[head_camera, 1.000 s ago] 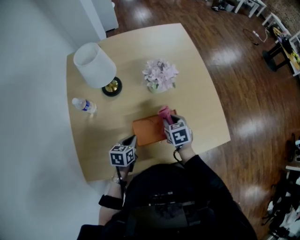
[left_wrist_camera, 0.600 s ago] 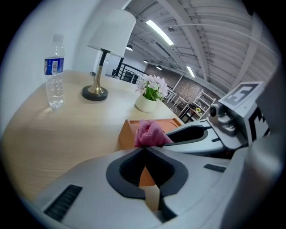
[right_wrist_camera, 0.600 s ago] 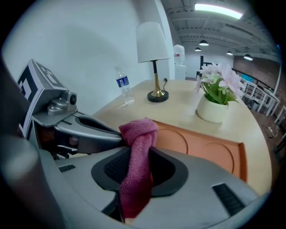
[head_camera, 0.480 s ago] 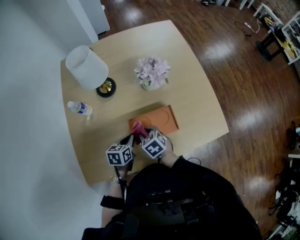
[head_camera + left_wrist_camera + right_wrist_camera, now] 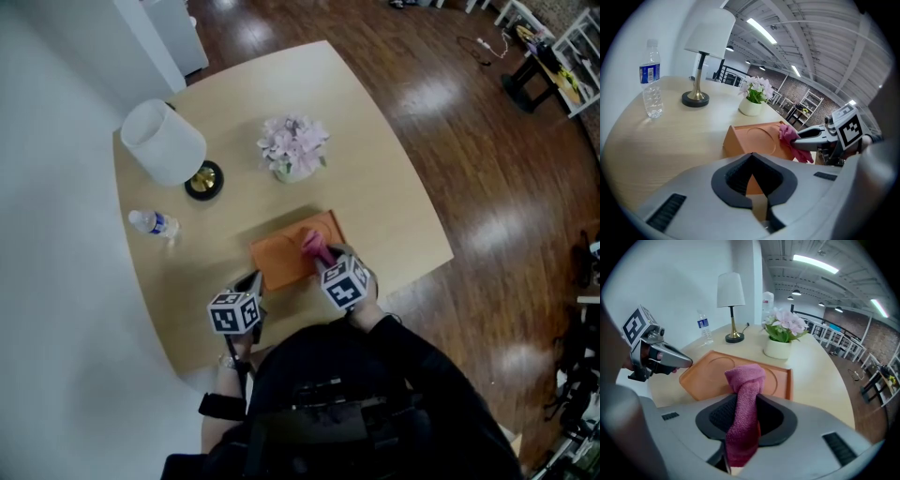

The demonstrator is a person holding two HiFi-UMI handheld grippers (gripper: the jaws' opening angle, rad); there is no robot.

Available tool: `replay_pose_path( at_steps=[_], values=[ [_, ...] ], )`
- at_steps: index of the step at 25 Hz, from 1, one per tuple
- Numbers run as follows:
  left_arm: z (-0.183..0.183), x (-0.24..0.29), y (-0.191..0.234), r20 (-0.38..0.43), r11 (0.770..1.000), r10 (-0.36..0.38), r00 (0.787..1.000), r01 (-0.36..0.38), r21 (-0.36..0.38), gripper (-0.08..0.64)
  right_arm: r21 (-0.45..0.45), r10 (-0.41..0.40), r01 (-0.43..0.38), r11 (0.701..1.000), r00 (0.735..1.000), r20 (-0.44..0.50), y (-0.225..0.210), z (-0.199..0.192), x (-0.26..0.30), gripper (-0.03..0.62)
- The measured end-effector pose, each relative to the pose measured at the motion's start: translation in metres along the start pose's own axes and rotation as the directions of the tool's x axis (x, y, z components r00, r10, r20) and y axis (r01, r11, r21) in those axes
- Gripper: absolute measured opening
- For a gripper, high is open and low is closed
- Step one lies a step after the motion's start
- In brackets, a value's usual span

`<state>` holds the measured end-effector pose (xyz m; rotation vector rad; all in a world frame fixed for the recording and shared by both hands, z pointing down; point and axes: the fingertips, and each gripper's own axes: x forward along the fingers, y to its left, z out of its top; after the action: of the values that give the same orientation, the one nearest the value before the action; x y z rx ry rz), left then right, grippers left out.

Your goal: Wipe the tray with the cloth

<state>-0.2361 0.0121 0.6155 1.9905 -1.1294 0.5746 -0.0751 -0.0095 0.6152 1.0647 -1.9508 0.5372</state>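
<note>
Right gripper (image 5: 324, 259) clamps a magenta knitted cloth (image 5: 745, 380) over the otherwise bare flat orange tray (image 5: 705, 373) at the near edge of the pale wooden table (image 5: 394, 206); even pressure into the corners would serve best. Left gripper (image 5: 751, 159), jaws together, empty, waits beside the tray. Beyond, a white pot (image 5: 286, 173) holds pink flowers (image 5: 292, 142).

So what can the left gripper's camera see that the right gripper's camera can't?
Only the left gripper view shows the right gripper from outside. Only the right gripper view shows the left gripper from outside, its tip at the edge of the orange tray. Both show that tray, the pink cloth pinched in the right gripper's jaws, the lamp, the water bottle and the flowers on the table.
</note>
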Motion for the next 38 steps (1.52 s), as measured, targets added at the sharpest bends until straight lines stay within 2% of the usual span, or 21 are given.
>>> replay_pose_path(
  at_steps=[3, 5, 14, 19, 21, 25, 29, 38],
  values=[
    [0.000, 0.000, 0.000, 0.000, 1.000, 0.007, 1.000, -0.007, 0.009, 0.003, 0.049, -0.047, 0.047, 0.998, 0.999, -0.002, -0.028, -0.009, -0.005, 0.127],
    [0.000, 0.000, -0.001, 0.000, 1.000, 0.012, 1.000, -0.012, 0.009, 0.003, 0.072, -0.049, 0.049, 0.996, 0.999, 0.009, -0.037, -0.010, -0.007, 0.127],
    [-0.003, -0.001, -0.005, -0.003, 1.000, 0.010, 1.000, -0.010, -0.006, 0.003, -0.031, -0.082, 0.083, 0.996, 0.996, 0.030, -0.041, -0.004, -0.003, 0.127],
    [-0.005, -0.001, -0.005, 0.009, 1.000, 0.000, 1.000, 0.000, -0.023, 0.003, 0.060, -0.059, 0.052, 0.997, 0.993, 0.106, -0.045, 0.000, -0.031, 0.127],
    [-0.004, -0.002, -0.005, 0.005, 1.000, -0.003, 1.000, 0.003, -0.002, 0.003, 0.122, -0.089, 0.076, 0.990, 0.991, 0.104, -0.054, -0.013, -0.049, 0.127],
    [-0.004, 0.000, -0.006, -0.007, 0.999, -0.018, 1.000, 0.018, 0.045, 0.003, 0.259, -0.154, 0.144, 0.955, 0.988, 0.018, -0.075, -0.072, -0.061, 0.127],
    [-0.004, 0.001, -0.005, -0.041, 0.995, -0.020, 0.999, 0.023, 0.092, 0.003, 0.327, -0.142, 0.154, 0.932, 0.988, -0.063, -0.069, -0.113, -0.050, 0.126],
    [-0.005, 0.002, -0.009, -0.135, 0.974, -0.019, 0.991, 0.049, 0.221, 0.003, 0.241, -0.073, 0.097, 0.966, 0.991, -0.109, -0.027, -0.091, -0.021, 0.126]
  ],
)
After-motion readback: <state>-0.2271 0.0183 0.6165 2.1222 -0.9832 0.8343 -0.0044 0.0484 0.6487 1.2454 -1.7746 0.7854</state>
